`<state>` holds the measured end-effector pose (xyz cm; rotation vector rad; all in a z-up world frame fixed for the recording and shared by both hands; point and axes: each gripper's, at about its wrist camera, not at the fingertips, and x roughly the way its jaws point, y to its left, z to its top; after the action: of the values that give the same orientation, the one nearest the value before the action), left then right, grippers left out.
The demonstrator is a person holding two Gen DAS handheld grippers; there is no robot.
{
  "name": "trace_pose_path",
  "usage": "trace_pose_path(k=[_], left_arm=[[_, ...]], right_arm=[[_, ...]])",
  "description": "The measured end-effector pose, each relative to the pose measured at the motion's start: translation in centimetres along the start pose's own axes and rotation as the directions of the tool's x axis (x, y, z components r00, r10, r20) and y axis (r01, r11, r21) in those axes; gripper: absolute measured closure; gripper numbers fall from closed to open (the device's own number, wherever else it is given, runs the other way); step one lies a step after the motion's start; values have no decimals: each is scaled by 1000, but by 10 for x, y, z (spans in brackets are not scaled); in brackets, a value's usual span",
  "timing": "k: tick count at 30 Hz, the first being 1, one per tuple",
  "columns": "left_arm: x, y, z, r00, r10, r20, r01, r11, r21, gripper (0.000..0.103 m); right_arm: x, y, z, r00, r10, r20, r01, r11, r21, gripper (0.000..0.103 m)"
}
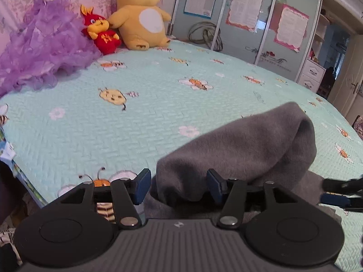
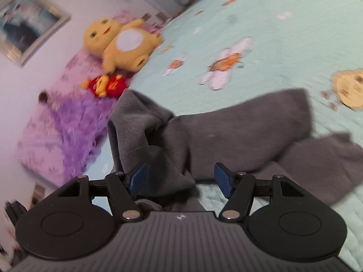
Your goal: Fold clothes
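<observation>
A grey garment point(image 1: 245, 145) lies bunched on the mint bedspread point(image 1: 140, 122), one fold standing up in a hump. My left gripper point(image 1: 178, 187) is open around the hump's near end; a gap shows beside the left blue pad point(image 1: 142, 187). In the right wrist view the same grey garment point(image 2: 226, 131) spreads in crumpled folds, a flap reaching right. My right gripper point(image 2: 181, 178) is open over its near edge, with cloth by the left pad point(image 2: 138, 176) and bare bedspread by the right one. The right gripper point(image 1: 327, 192) also shows at the left view's right edge.
Against the floral headboard sit a yellow plush toy point(image 1: 141, 15), a small red plush point(image 1: 103, 31) and a purple ruffled doll dress point(image 1: 43, 45). The bed's near-left edge point(image 1: 25, 179) drops off. Wardrobe doors with posters point(image 1: 245, 11) stand beyond the bed.
</observation>
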<state>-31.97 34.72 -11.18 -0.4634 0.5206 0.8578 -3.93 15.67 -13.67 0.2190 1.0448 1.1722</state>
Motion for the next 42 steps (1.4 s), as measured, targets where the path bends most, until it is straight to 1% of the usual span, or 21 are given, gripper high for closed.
trace_pose_path(k=[4, 6, 8, 9, 10, 11, 12, 14, 17, 21, 22, 24, 26, 28, 29, 30, 33, 34, 35, 36, 42], left_arm=[[5, 3, -4, 1000, -2, -13, 2, 1000, -4, 46], [6, 3, -4, 1000, -2, -15, 2, 1000, -5, 46], [7, 4, -5, 1000, -3, -17, 2, 1000, -7, 45], [7, 5, -5, 1000, -3, -18, 3, 1000, -10, 44], [7, 6, -6, 1000, -4, -20, 4, 1000, -13, 43], [7, 6, -6, 1000, -5, -22, 4, 1000, -17, 43], [8, 7, -7, 1000, -5, -25, 4, 1000, -19, 43], [10, 8, -10, 999, -4, -33, 3, 1000, -24, 43], [11, 7, -12, 999, -1, -42, 0, 1000, -27, 43], [9, 5, -13, 999, 4, -48, -4, 1000, -15, 43], [7, 4, -13, 999, 4, -48, -5, 1000, -11, 43], [4, 5, -13, 999, 5, -45, -5, 1000, -8, 43], [2, 5, -14, 999, 9, -45, -10, 1000, -4, 43], [-1, 3, -14, 999, 11, -46, -11, 1000, 4, 43], [-2, 1, -15, 999, 8, -45, -8, 1000, 10, 43], [-4, -1, -15, 999, 5, -43, -4, 1000, 17, 43], [-6, -11, -16, 999, -15, -41, 17, 999, 37, 43], [-6, -14, -16, 999, -28, -42, 30, 999, 39, 42], [-7, -18, -17, 998, -41, -42, 43, 998, 41, 39], [-7, -22, -17, 998, -54, -42, 56, 998, 43, 39], [-9, -47, -19, 995, -90, -47, 94, 990, 103, 39]], right_arm=[[28, 24, -13, 996, -64, -56, 52, 981, -188, 35], [37, 26, -19, 995, -79, -68, 65, 979, -192, 35], [42, 18, -20, 995, -68, -78, 56, 988, -145, 35], [45, 17, -20, 994, -81, -80, 69, 987, -144, 35], [47, 17, -22, 990, -122, -71, 107, 977, -187, 35], [50, 20, -26, 981, -187, -48, 168, 949, -265, 35], [55, 25, -33, 964, -266, -9, 244, 898, -367, 35], [65, 31, -51, 920, -386, 73, 358, 745, -563, 35], [80, 34, -72, 891, -433, 140, 380, 539, -751, 34], [101, 35, -69, 883, -432, 181, 387, 453, -803, 36], [104, 33, -65, 888, -428, 169, 376, 464, -802, 40], [104, 30, -55, 905, -408, 122, 341, 524, -780, 71], [92, 34, -51, 918, -378, 119, 330, 562, -759, 85], [72, 34, -46, 927, -344, 152, 341, 597, -727, 93], [58, 29, -41, 918, -345, 193, 376, 611, -696, 98], [45, 24, -35, 906, -351, 237, 415, 623, -663, 98], [-5, -10, -6, 866, -382, 323, 500, 697, -514, 98], [-18, -22, 1, 842, -412, 349, 538, 693, -481, 98], [-31, -33, 5, 809, -447, 381, 585, 672, -453, 98], [-44, -44, 9, 782, -477, 402, 620, 663, -420, 98], [-129, -107, 16, 642, -600, 477, 734, 662, -154, 97]])
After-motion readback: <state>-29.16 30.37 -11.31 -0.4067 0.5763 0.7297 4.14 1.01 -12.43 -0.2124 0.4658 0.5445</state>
